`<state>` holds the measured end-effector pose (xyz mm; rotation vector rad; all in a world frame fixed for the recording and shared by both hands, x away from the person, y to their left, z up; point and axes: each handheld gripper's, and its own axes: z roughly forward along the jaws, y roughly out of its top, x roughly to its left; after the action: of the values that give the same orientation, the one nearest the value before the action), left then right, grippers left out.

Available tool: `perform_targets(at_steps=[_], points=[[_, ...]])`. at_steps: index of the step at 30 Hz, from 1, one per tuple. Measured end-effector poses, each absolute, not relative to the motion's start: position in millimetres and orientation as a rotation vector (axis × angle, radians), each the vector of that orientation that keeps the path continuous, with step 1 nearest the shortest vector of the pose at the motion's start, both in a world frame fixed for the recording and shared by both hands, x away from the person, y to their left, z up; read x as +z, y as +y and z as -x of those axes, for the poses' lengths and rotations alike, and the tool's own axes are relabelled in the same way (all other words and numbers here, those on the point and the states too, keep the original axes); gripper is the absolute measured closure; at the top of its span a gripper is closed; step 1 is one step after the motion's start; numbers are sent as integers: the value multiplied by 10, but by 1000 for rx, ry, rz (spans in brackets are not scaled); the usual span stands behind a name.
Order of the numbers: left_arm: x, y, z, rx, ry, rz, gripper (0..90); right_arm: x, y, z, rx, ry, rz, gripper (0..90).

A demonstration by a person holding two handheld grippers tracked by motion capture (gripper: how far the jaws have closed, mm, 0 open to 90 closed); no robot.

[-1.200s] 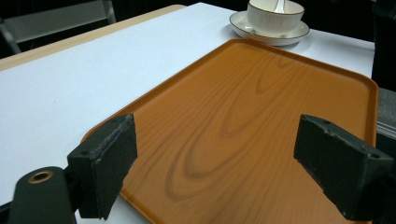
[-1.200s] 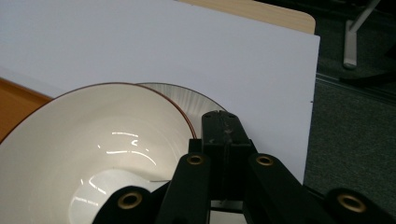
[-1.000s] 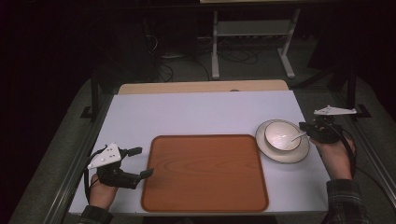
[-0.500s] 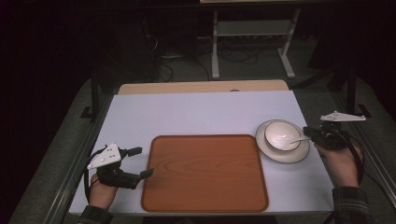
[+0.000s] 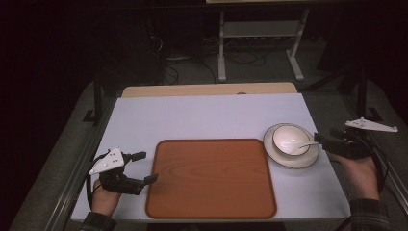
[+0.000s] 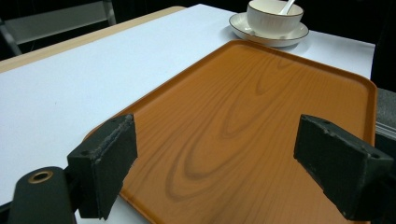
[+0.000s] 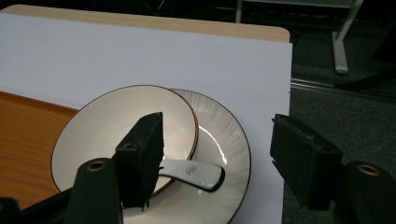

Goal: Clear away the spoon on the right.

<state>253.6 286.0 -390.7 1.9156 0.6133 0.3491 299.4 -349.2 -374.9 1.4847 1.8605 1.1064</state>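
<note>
The spoon point(image 7: 194, 173) is resting in the bowl point(image 5: 290, 140) on the plate point(image 5: 291, 160), right of centre on the bench point(image 5: 202, 115); its handle is overhanging, so a careless nudge could tip it out. The right hand-held gripper point(image 5: 328, 141) has just been opening, its jaws now apart and gripping nothing. The left hand-held gripper point(image 5: 144, 167) is hovering open, lower left, at the tray point(image 5: 211, 178).

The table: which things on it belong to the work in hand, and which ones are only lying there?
In the work: bowl, spoon in it, saucer under it, open right gripper beside them.
Lying about: wooden tray, bare; open left gripper at its edge.
</note>
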Motion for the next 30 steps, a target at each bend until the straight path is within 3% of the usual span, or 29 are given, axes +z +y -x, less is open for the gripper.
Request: perform_targets(at_steps=[9,30], points=[[-3907,2855,-2539,349,609,-1921,127,-3852,-3517,-2976,1164,1836,-1532,276],[-3906,2846,-2538,352,605,-1924,127,-4130,-3375,-3074,1165,1934,-1584,314]])
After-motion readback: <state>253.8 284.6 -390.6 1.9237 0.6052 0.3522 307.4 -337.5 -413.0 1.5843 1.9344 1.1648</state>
